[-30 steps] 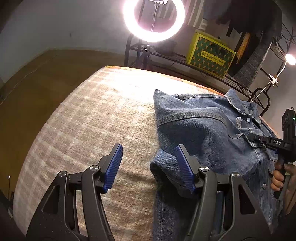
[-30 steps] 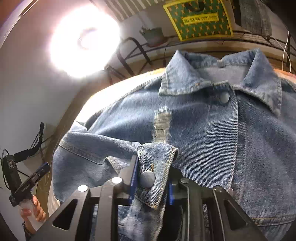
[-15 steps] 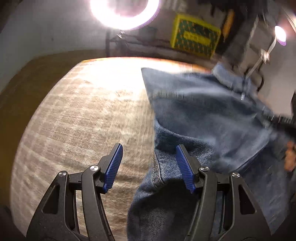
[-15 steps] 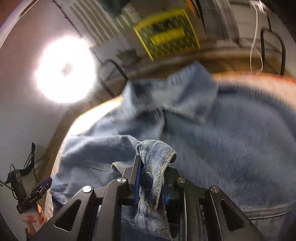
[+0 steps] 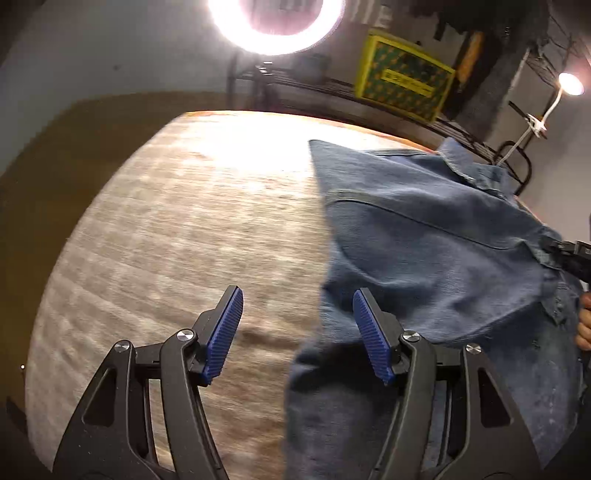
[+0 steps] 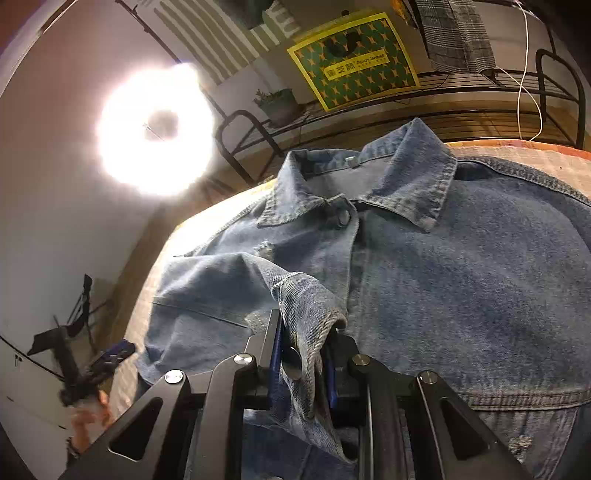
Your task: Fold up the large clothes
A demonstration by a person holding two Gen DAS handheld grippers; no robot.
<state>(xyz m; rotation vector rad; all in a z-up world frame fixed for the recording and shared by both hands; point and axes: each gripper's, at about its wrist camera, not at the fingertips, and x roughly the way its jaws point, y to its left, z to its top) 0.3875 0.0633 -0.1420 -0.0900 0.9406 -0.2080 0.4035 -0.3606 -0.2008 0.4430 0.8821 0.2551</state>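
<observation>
The left gripper [image 5: 297, 334] hangs with jaws wide apart, holding nothing, above the bed cover [image 5: 192, 236] at the denim jacket's [image 6: 461, 288] left edge. The jacket lies front up, collar toward the far edge. The right gripper [image 6: 301, 363] is clamped on the sleeve cuff [image 6: 306, 317], lifted over the jacket's front.

A bright ring light [image 5: 275, 26] glares at the top of the frame against a pale wall [image 5: 110, 48]. Right of it, a black metal shelf [image 6: 480, 83] holds a yellow-green box [image 6: 354, 59] and a small potted plant [image 6: 277, 103]. A woven beige cloth covers the counter [image 5: 184, 240]. A small bulb [image 5: 570, 84] glows at upper right.
</observation>
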